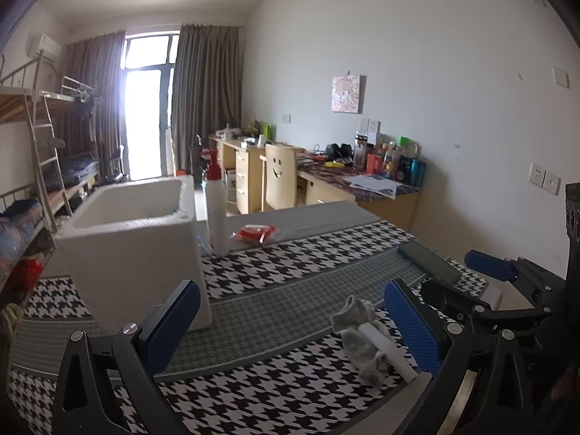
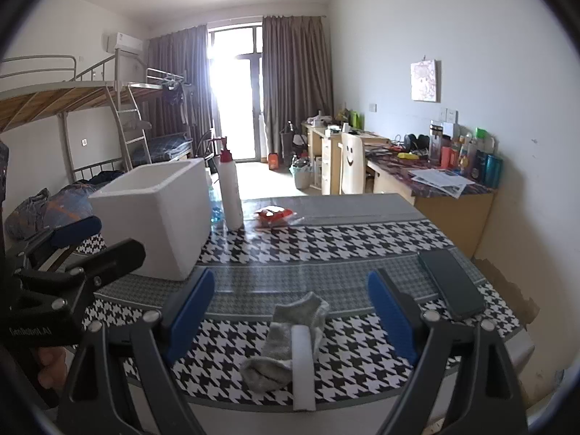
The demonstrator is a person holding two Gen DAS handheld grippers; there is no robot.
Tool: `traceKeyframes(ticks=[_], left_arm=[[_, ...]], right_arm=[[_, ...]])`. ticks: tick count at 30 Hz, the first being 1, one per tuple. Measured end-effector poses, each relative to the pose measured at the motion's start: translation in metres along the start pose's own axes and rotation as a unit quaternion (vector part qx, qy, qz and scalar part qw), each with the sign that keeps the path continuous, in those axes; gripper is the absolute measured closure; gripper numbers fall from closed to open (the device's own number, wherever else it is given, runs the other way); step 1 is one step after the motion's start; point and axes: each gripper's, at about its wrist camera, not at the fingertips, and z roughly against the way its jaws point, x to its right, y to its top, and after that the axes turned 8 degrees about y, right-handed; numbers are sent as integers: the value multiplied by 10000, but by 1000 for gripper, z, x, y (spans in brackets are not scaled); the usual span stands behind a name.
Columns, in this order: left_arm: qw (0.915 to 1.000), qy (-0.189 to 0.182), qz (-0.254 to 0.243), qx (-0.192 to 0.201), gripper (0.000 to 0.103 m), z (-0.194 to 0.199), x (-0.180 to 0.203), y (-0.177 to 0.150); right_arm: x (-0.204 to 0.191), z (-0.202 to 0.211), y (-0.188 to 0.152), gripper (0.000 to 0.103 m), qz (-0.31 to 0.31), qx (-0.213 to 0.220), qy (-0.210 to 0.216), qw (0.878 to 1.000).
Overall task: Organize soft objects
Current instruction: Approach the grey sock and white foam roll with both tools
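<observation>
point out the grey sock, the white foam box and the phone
grey sock (image 2: 290, 330), right wrist view, middle of its body
white foam box (image 2: 159, 224), right wrist view, front wall
phone (image 2: 451, 282), right wrist view, centre of dark screen

Two open grippers over a houndstooth table, a grey sock lying between them.

The left gripper (image 1: 290, 330) stands with its blue pads wide apart and nothing between them but the table (image 1: 275, 398) cloth. Just inside its right pad lies a crumpled grey sock (image 1: 362, 337) with a white tube (image 1: 388, 351) resting on it, near the table's near edge. The right gripper (image 1: 485, 286) reaches in from the right, its pads also apart, beside a dark phone (image 1: 429, 261) at the right edge. A white foam box (image 1: 137, 250) sits toward the left edge, a white bottle (image 1: 216, 210) with a red cap just beside it, and a red packet (image 1: 255, 233) toward the far edge.
</observation>
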Motion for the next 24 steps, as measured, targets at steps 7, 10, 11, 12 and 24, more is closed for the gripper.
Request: traceKeyframes(ticks=[7,10,11,12,24], left_arm=[[9998,-73,-17,-162,1,-9,7,-10],[9998,-85,-3,-177,1,-12,10,-14],[9998,-95,-13,-182,1,-14,11,-15],[9997,-116,-43,-190,1,-15,13,-16],[9977,-354,-301,-490,1,-29,32,-38]], right_arm=[[9,-1,-9,14,-18,-86,-88,9999],[13,-3,-14,14,-76,-146,-85,9998],[14,-4,-15,14,-92,-159,-77,9998],[15,-5,-17,14,-121,-189,-82,9997],[27,-11,-40,14,-196,-483,-226,9984]])
